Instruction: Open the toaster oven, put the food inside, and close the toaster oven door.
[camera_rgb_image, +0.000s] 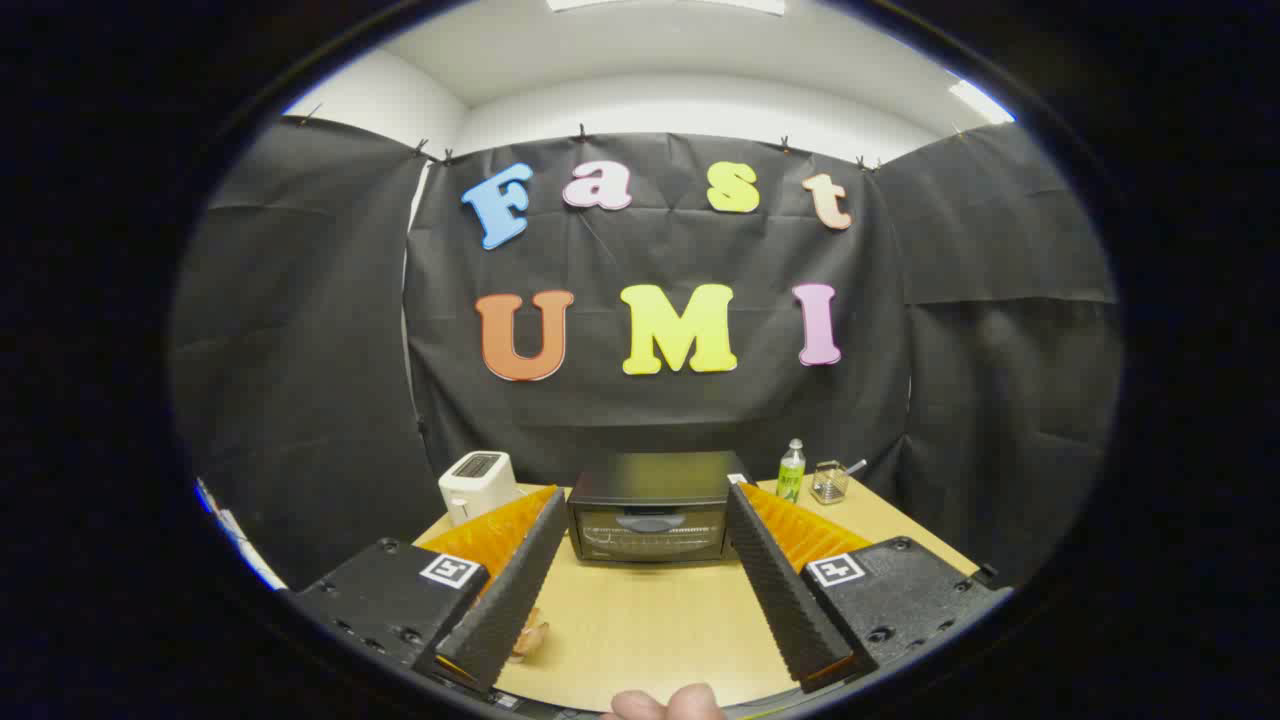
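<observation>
A dark toaster oven (650, 505) stands on the wooden table (650, 630) beyond my fingers, its glass door shut and a handle along the door's top. My gripper (645, 500) is open wide, the fingers spread to either side of the oven and well short of it, nothing between them. A small piece of pale food (530, 637) lies on the table beside the left finger (510, 590), partly hidden by it.
A white pop-up toaster (478, 483) stands left of the oven. A green bottle (791, 470) and a small glass holder (829, 482) stand at the back right. A person's fingertips (665, 703) show at the table's near edge.
</observation>
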